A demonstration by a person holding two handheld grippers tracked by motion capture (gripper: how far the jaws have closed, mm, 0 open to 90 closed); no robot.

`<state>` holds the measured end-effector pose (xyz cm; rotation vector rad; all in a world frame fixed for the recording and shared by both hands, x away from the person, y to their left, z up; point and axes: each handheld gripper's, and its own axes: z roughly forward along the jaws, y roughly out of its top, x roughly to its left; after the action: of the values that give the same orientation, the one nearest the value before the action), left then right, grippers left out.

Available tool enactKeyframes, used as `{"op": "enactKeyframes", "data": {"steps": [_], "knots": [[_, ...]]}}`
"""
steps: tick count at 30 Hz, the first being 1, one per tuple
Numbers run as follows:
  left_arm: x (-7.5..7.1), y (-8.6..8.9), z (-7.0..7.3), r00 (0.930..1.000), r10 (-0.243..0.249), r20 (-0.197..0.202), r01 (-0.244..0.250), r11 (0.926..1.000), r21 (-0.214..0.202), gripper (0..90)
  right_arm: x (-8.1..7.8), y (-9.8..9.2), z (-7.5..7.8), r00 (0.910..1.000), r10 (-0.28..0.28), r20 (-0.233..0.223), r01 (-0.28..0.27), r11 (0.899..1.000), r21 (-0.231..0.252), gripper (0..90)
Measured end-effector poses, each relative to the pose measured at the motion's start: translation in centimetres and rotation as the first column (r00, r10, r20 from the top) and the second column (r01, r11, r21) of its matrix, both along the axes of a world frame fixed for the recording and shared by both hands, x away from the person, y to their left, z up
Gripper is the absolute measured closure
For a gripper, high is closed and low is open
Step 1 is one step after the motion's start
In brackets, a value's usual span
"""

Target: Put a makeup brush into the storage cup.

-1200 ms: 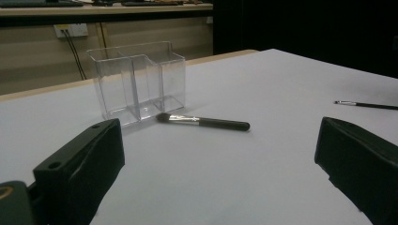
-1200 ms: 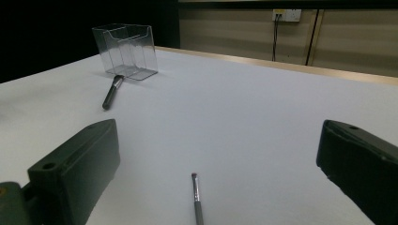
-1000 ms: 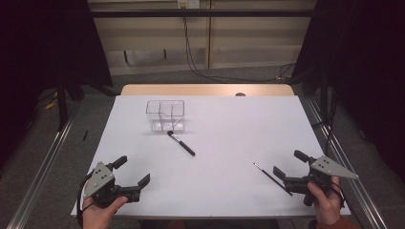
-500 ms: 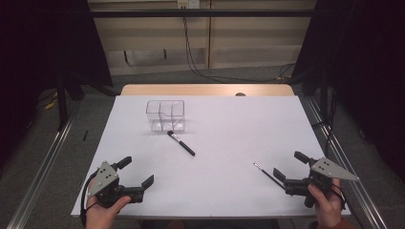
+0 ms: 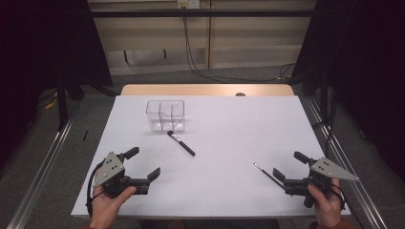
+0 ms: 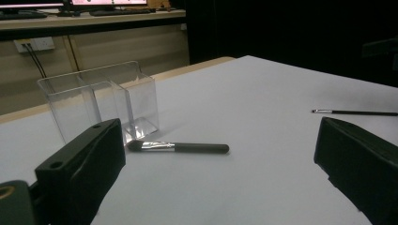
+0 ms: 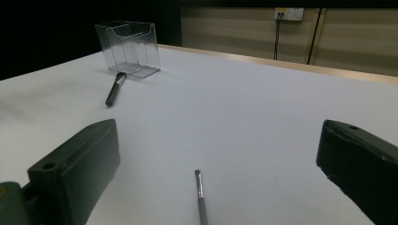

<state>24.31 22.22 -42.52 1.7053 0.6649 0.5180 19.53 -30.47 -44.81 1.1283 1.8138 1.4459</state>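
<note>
No readable text, labels, brands or numbers on any surface.

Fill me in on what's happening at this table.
A person sits at a white table holding a set of tongs in each hand. Both are open and hold nothing. The right tongs point at a thin brush lying just in front of them, near the table's front right. The left tongs hover at the front left. A thicker makeup brush lies mid-table, its bristle end close to a clear compartmented holder, which looks empty.
</note>
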Motion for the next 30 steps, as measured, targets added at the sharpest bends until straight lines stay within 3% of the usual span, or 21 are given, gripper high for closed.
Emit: {"op": "enactKeyframes", "data": {"steps": [6, 12, 17, 21, 24, 30], "knots": [[0.7, -0.6, -0.3, 0.9999, 0.002, -0.013, -0.002, 1.0000, 0.001, 1.3, 0.1, 0.1, -0.1, 1.0000, -0.005, -0.003, 0.005, 1.000, -0.017, 0.0], [1.7, -1.1, 0.5, 0.9997, -0.016, -0.016, 0.016, 0.9997, 0.019, 1.5, 0.0, 0.1, -0.1, 0.9999, -0.004, -0.010, 0.004, 1.000, -0.020, 0.0], [2.5, -1.4, 0.8, 1.0000, 0.000, 0.001, 0.000, 1.0000, -0.008, 1.3, -0.1, -0.1, -0.1, 0.9998, -0.016, -0.008, 0.016, 1.000, -0.013, 0.0], [3.2, -2.2, 1.0, 0.9998, -0.002, -0.019, 0.001, 0.9996, -0.029, 1.5, -0.1, 0.1, -0.1, 0.9999, -0.013, -0.010, 0.013, 1.000, -0.016, 0.0], [3.5, -2.8, 1.2, 0.9998, -0.018, 0.004, 0.018, 0.9998, -0.001, 1.3, -0.1, 0.2, -0.1, 0.9999, -0.010, -0.008, 0.010, 1.000, -0.017, 0.0], [4.2, -4.0, 1.0, 0.9990, -0.043, 0.011, 0.043, 0.9987, 0.027, 1.3, 0.0, 0.0, -0.2, 0.9998, -0.009, -0.017, 0.009, 1.000, -0.012, 0.0]]}}
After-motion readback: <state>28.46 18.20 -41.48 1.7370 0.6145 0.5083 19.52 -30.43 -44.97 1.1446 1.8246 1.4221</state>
